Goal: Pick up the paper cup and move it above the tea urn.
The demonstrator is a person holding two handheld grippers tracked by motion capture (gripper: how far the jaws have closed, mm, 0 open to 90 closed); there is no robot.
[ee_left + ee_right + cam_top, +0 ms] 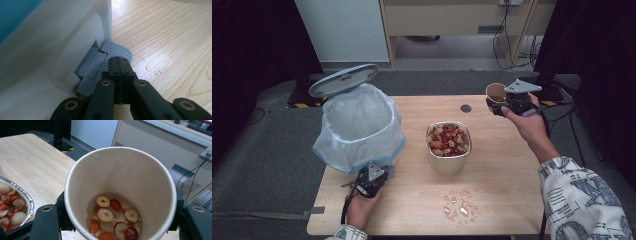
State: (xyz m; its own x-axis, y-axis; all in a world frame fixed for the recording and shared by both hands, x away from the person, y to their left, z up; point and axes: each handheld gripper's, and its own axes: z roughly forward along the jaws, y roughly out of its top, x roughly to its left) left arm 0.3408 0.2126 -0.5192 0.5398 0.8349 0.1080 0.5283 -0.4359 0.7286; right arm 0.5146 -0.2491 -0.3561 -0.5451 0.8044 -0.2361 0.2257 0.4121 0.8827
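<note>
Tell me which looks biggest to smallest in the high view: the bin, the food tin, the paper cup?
1. The white bin with its bag looks biggest by far.
2. The foil food tin comes next.
3. The paper cup in the right gripper looks smallest, though it sits farther from the camera.

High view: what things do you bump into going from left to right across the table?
Bin with the left gripper at its foot → foil tray of food → paper cup in the right gripper.

Left gripper [119, 65] closed, right gripper [503, 102] clamped.
</note>
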